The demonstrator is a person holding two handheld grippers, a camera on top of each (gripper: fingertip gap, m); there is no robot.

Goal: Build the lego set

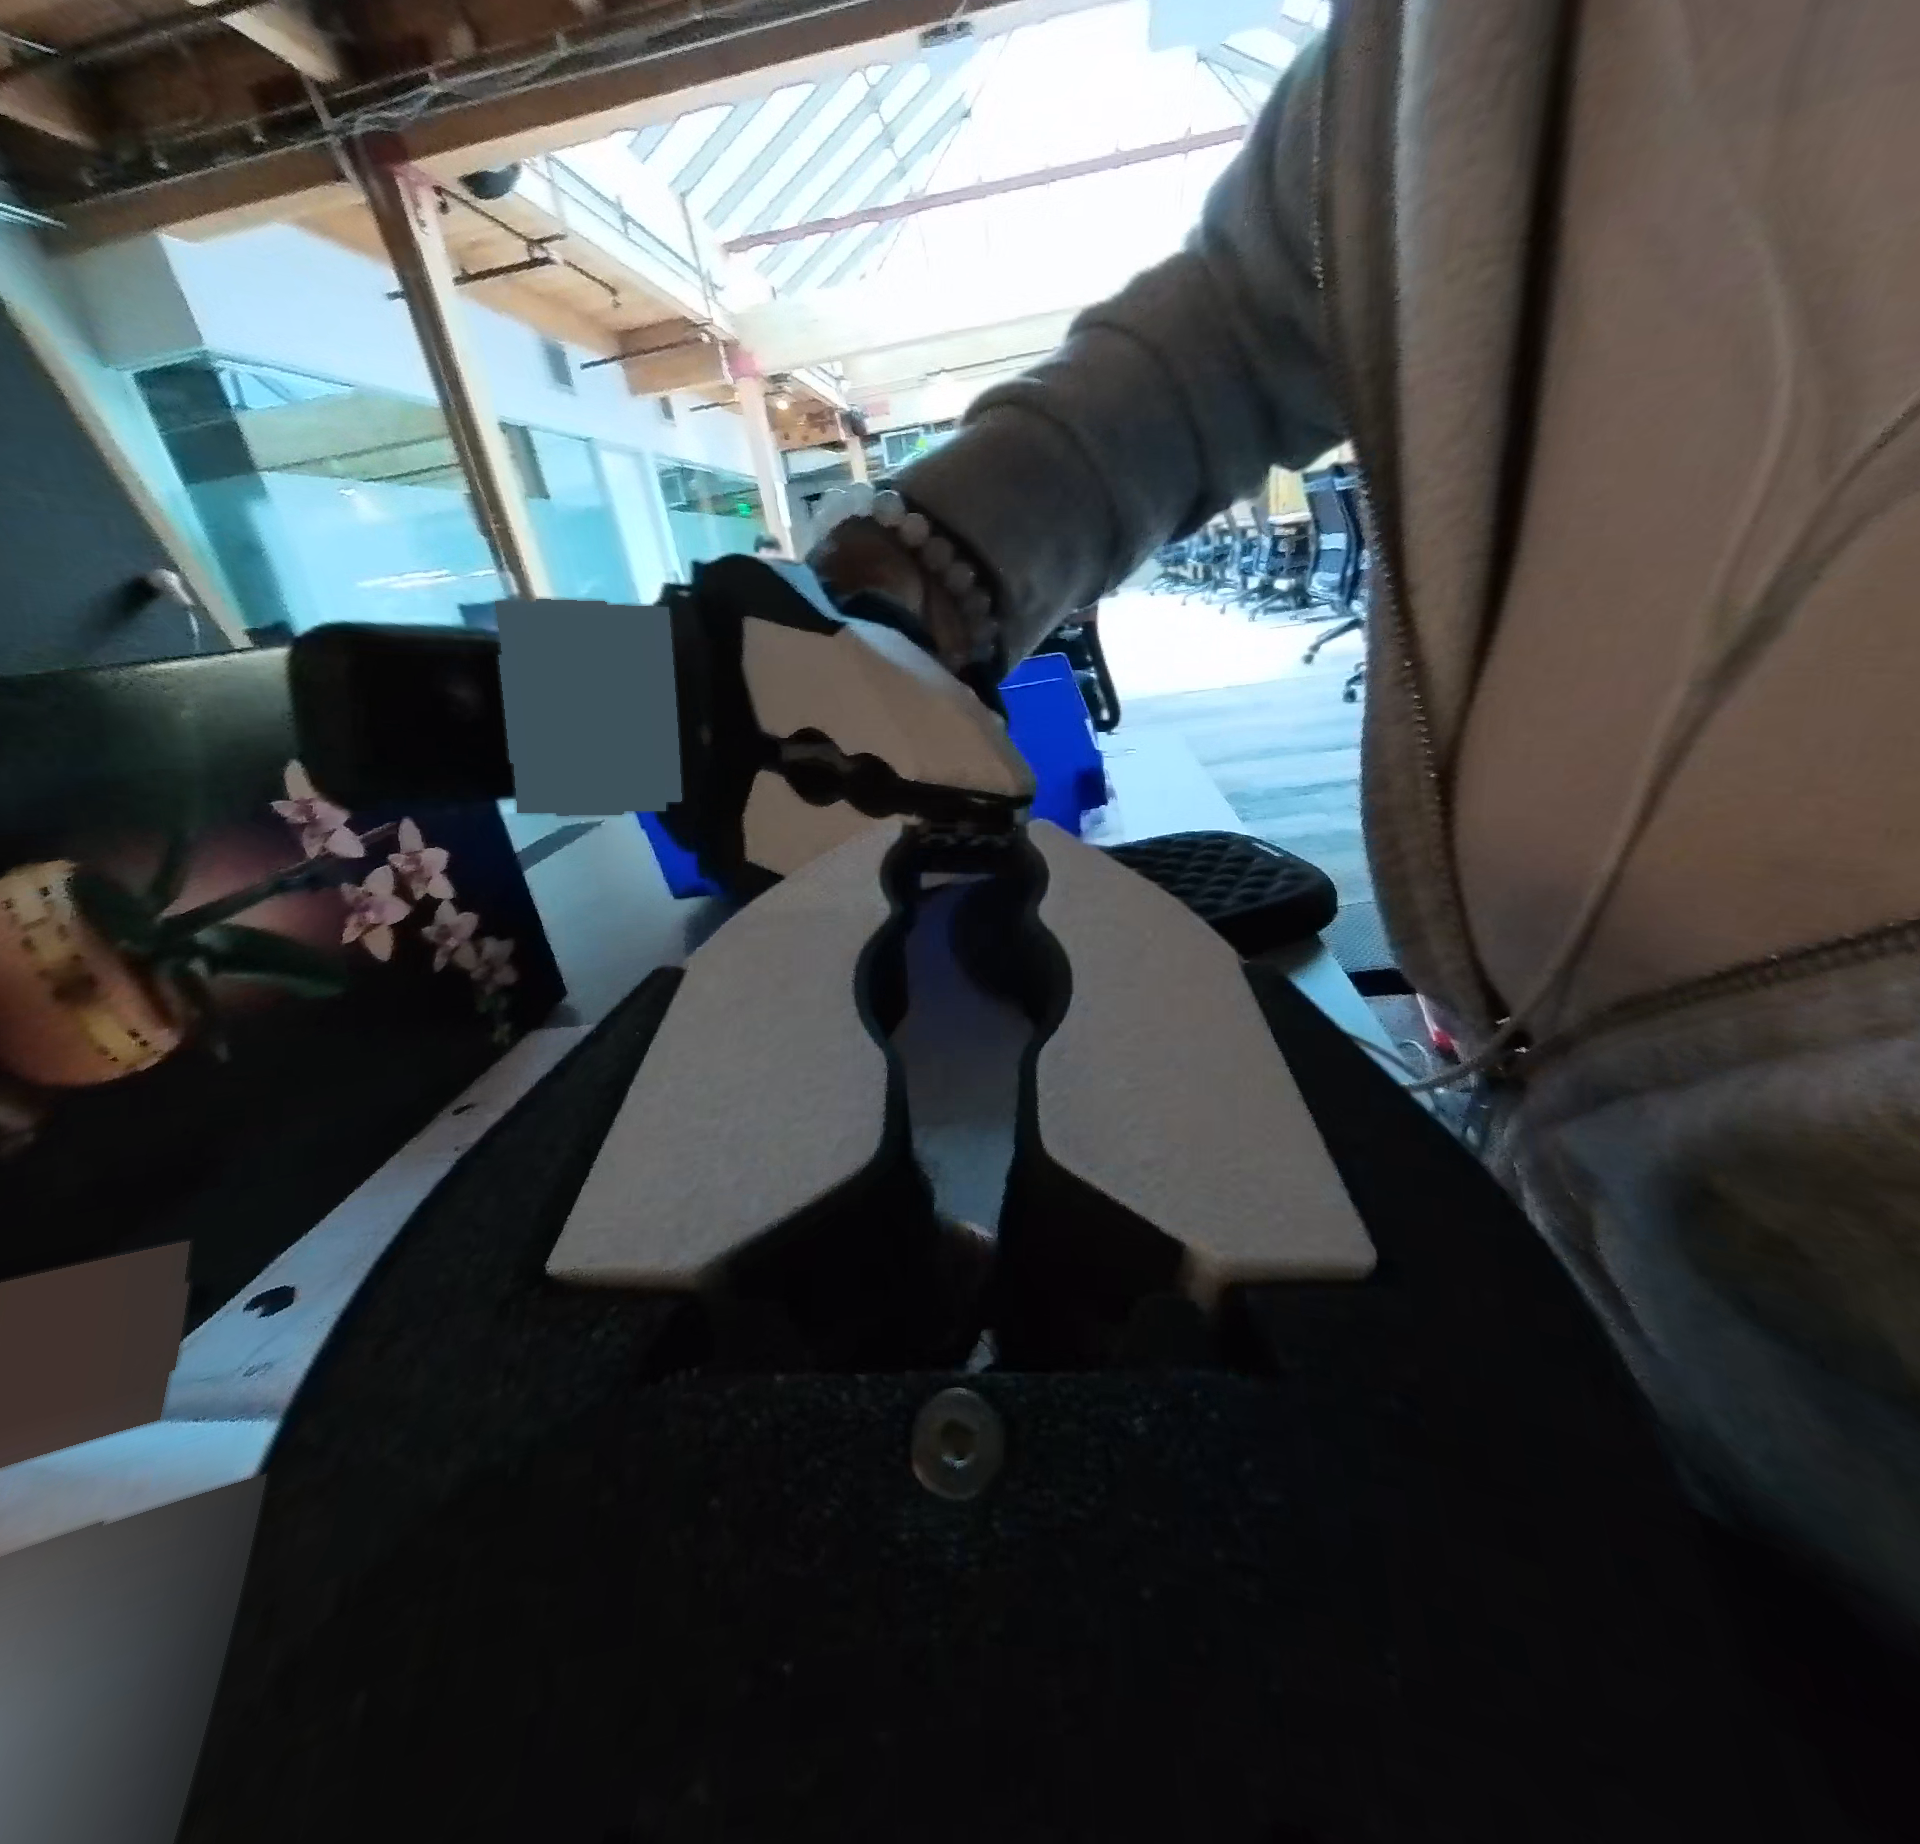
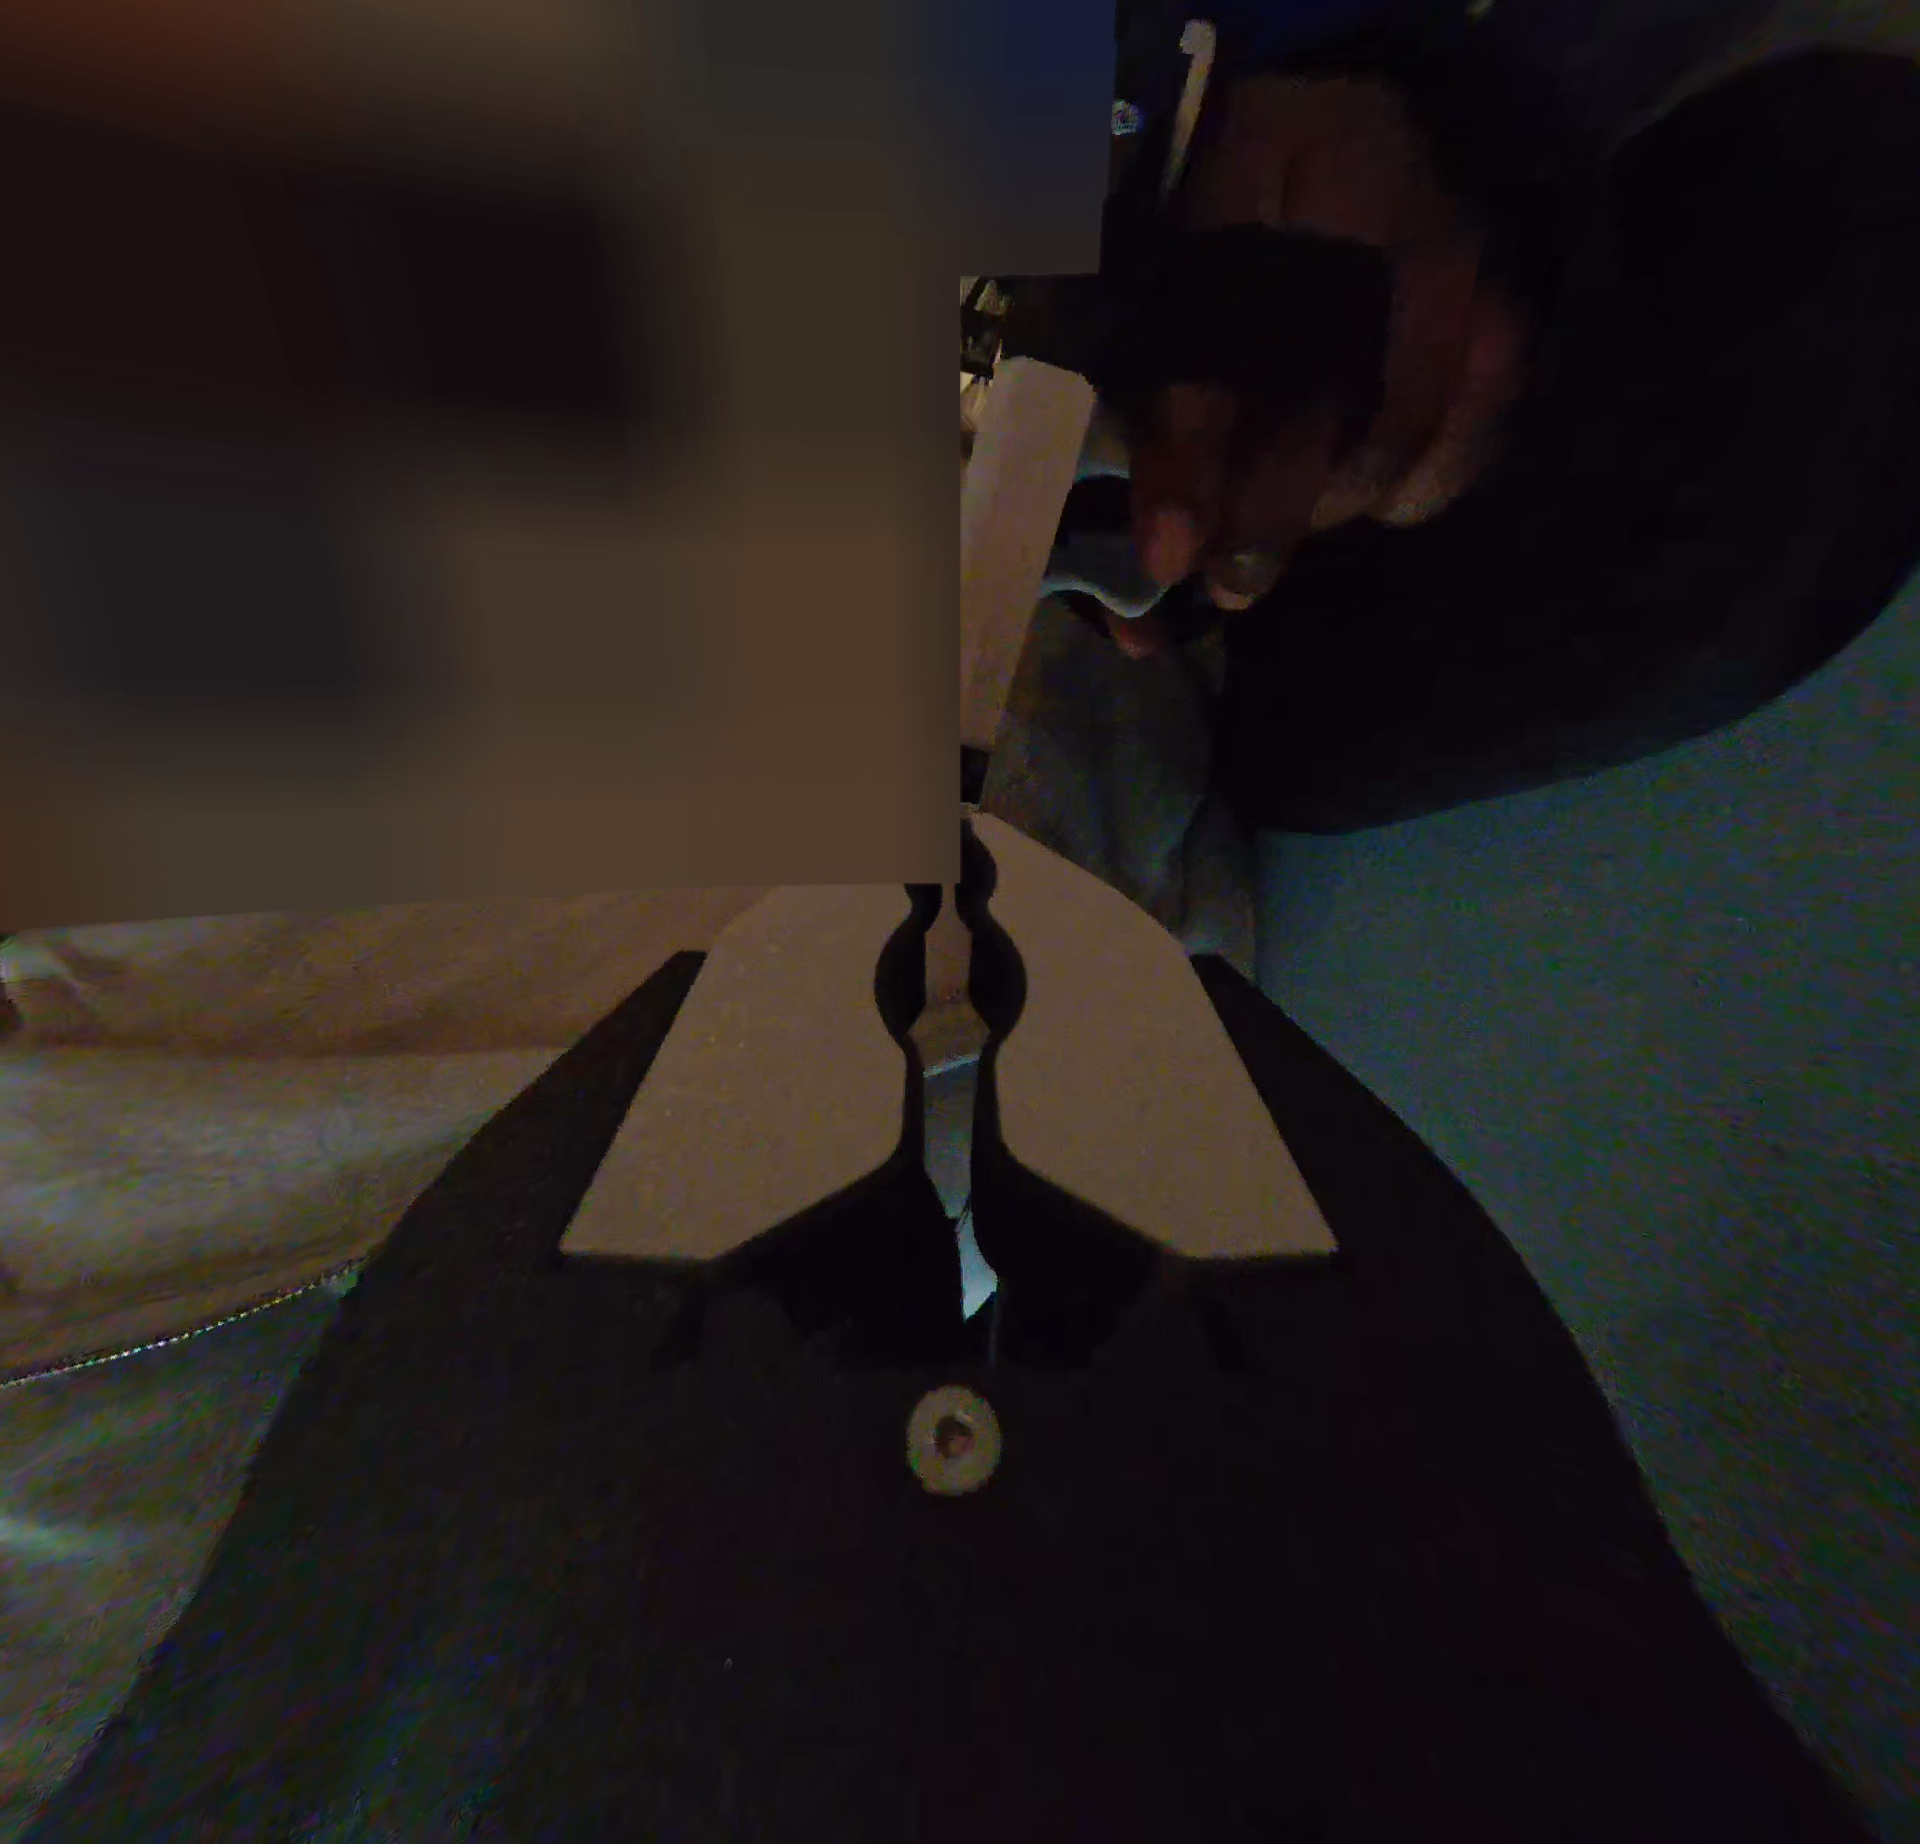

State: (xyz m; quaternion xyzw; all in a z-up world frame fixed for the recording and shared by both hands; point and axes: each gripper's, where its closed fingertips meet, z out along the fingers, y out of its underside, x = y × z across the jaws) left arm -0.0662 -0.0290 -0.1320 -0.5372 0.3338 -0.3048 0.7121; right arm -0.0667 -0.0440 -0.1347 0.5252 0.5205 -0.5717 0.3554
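In the left wrist view, the left gripper [image 1: 961, 844] has its jaws narrowly parted, and a small dark band [image 1: 961, 838] sits between the fingertips; whether the pads press on it cannot be told. The right gripper [image 1: 1013, 792], held in a hand [image 1: 894, 568] with a beaded bracelet, meets it tip to tip, jaws pressed together, above the white surface [image 1: 1174, 786] near a blue bin [image 1: 1049, 745]. In the dim right wrist view, the right gripper's own fingertips are partly masked, the jaws nearly together.
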